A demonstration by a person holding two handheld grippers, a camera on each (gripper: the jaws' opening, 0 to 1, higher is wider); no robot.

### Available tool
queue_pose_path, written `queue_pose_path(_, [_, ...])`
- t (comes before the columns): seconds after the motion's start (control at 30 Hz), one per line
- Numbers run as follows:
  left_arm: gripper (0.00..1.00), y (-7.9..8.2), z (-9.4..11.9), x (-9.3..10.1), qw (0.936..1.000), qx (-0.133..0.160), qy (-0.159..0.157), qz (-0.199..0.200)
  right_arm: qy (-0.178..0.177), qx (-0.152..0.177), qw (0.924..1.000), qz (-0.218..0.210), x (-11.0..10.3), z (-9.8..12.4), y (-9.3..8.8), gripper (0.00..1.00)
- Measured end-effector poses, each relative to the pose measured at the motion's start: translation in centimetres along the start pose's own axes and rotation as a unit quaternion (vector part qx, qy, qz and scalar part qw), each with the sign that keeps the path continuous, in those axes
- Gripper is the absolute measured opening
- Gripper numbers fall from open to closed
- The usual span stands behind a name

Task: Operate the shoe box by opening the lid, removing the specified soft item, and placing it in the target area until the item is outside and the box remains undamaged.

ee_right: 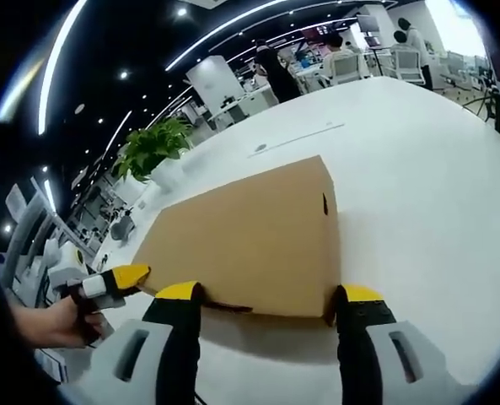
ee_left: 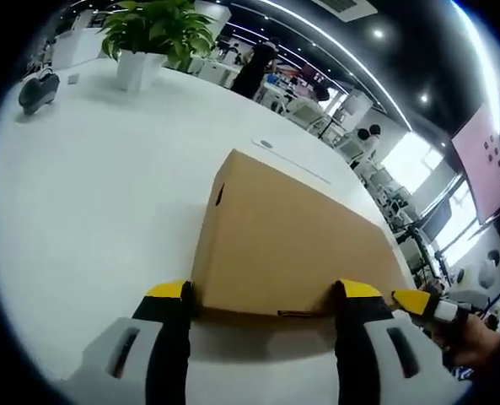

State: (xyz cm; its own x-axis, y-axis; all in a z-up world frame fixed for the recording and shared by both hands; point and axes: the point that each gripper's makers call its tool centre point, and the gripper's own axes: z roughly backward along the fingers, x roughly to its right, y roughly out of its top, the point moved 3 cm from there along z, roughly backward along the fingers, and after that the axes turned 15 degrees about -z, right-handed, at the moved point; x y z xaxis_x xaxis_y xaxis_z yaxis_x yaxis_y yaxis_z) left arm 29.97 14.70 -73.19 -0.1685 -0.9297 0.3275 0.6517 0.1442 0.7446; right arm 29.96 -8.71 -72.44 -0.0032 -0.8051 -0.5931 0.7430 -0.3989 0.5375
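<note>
- Brown cardboard shoe box (ee_left: 292, 240) lies closed on the white counter (ee_left: 89, 186), lid still down.
- Left gripper (ee_left: 266, 299) has its fingers spread wide at the box's near edge.
- Right gripper (ee_right: 266, 304) likewise has its fingers spread across that near edge.
- Potted plant (ee_left: 153, 38) stands far back.

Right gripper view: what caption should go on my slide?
Open right gripper at the near edge of a closed shoe box on a white table.

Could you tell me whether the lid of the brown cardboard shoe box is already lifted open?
No, the brown cardboard shoe box shows a flat, closed lid in the left gripper view, with no gap.
</note>
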Motion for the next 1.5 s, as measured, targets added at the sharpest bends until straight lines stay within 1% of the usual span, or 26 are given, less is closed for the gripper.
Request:
queue_pose_path(0.17, [0.69,0.4,0.3,0.2,1.0000,-0.003,0.007,0.001,-0.006,0.001,0.9999,-0.010,-0.3,0.2,0.3,0.63])
queue_pose_path(0.23, [0.70,0.6,0.5,0.3,0.9999,-0.001,0.015,0.006,-0.009,0.000,0.9999,-0.015,-0.5,0.4,0.5,0.63])
queue_pose_path(0.33, [0.70,1.3,0.9,0.7,0.9995,-0.003,0.031,0.003,-0.011,-0.002,0.9996,-0.024,-0.7,0.6,0.9,0.63])
queue_pose_path(0.47, [0.70,2.0,1.3,0.9,0.9992,-0.007,0.039,0.006,-0.018,-0.008,0.9993,-0.033,-1.3,1.1,1.4,0.63])
queue_pose_path(0.6, [0.69,2.6,1.7,1.0,0.9989,-0.012,0.044,0.012,-0.022,0.001,0.9990,-0.038,-1.8,1.4,1.9,0.63])
queue_pose_path(0.73, [0.69,3.2,2.1,1.3,0.9986,-0.014,0.050,0.010,-0.028,0.003,0.9985,-0.048,-2.2,1.7,2.2,0.64])
queue_pose_path(0.87, [0.69,4.0,2.6,1.5,0.9983,-0.011,0.057,0.011,-0.038,0.003,0.9975,-0.060,-2.7,2.1,2.8,0.64])
queue_pose_path(1.03, [0.68,5.1,3.3,1.9,0.9976,0.003,0.068,0.011,-0.050,0.008,0.9959,-0.075,-3.4,2.7,3.7,0.63])
queue_pose_path(1.17, [0.67,6.0,3.6,2.1,0.9974,0.009,0.071,0.000,-0.055,0.018,0.9950,-0.082,-3.9,3.1,4.3,0.63])
queue_pose_path(1.23, [0.67,6.4,3.7,2.2,0.9972,0.013,0.072,-0.013,-0.056,0.021,0.9944,-0.087,-4.0,3.1,4.6,0.63])
queue_pose_path(1.3, [0.66,6.4,3.6,2.2,0.9972,0.011,0.071,-0.021,-0.058,0.019,0.9944,-0.087,-4.0,3.1,4.5,0.63])
queue_pose_path(1.5, [0.66,6.1,3.5,2.1,0.9975,0.007,0.067,-0.020,-0.055,0.021,0.9948,-0.083,-3.8,3.0,4.3,0.63])
